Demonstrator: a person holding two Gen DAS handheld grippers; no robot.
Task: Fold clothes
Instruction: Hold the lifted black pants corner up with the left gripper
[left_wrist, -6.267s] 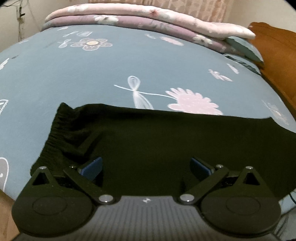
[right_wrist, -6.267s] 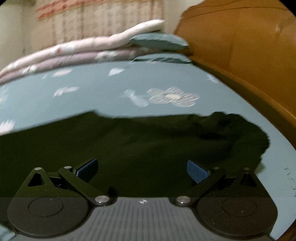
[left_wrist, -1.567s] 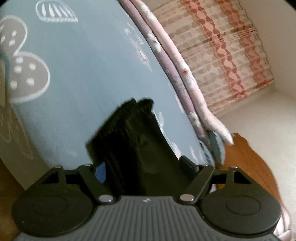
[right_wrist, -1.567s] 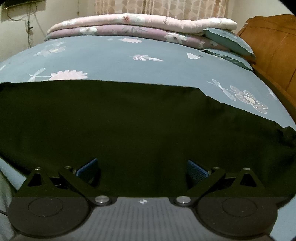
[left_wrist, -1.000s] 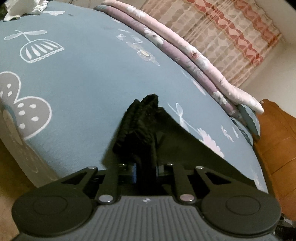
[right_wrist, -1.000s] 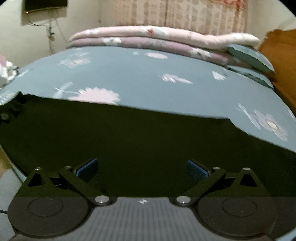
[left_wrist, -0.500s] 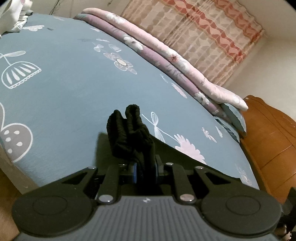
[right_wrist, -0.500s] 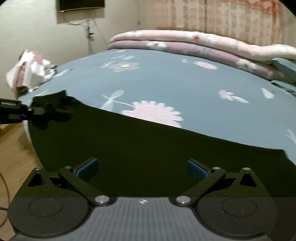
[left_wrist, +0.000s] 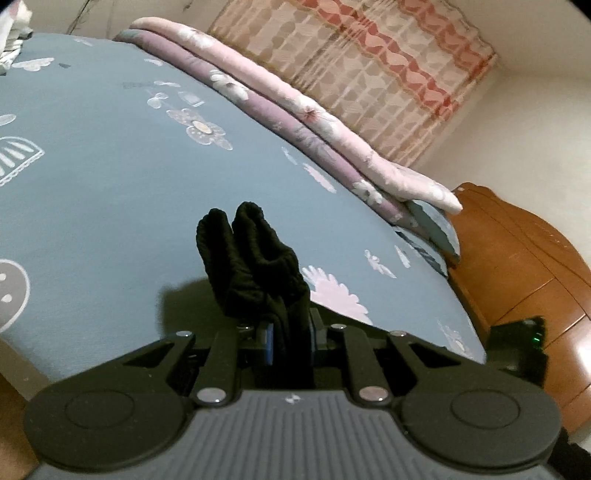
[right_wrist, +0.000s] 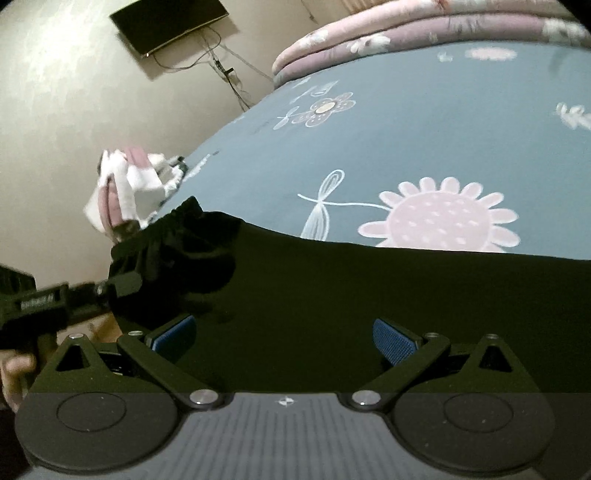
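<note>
A pair of black trousers (right_wrist: 369, 291) lies flat across the near side of the blue flowered bed sheet (right_wrist: 424, 125). My left gripper (left_wrist: 290, 338) is shut on the bunched elastic waistband (left_wrist: 251, 258), which sticks up above the sheet between the pads. In the right wrist view the same left gripper (right_wrist: 122, 286) shows at the left, clamped on the waistband (right_wrist: 177, 236) at the bed's edge. My right gripper (right_wrist: 284, 339) stands open just above the dark cloth, with nothing between its blue pads (right_wrist: 391, 338).
Folded pink and purple quilts (left_wrist: 295, 122) and a pillow (left_wrist: 436, 225) lie along the far side of the bed. A wooden headboard (left_wrist: 524, 266) stands at the right. A heap of white and pink clothes (right_wrist: 125, 184) sits off the bed's left end, below a wall screen (right_wrist: 170, 22).
My left gripper closed on the waistband and has lifted it, turning toward the headboard. My right gripper swung left along the trousers toward the waistband end, still open.
</note>
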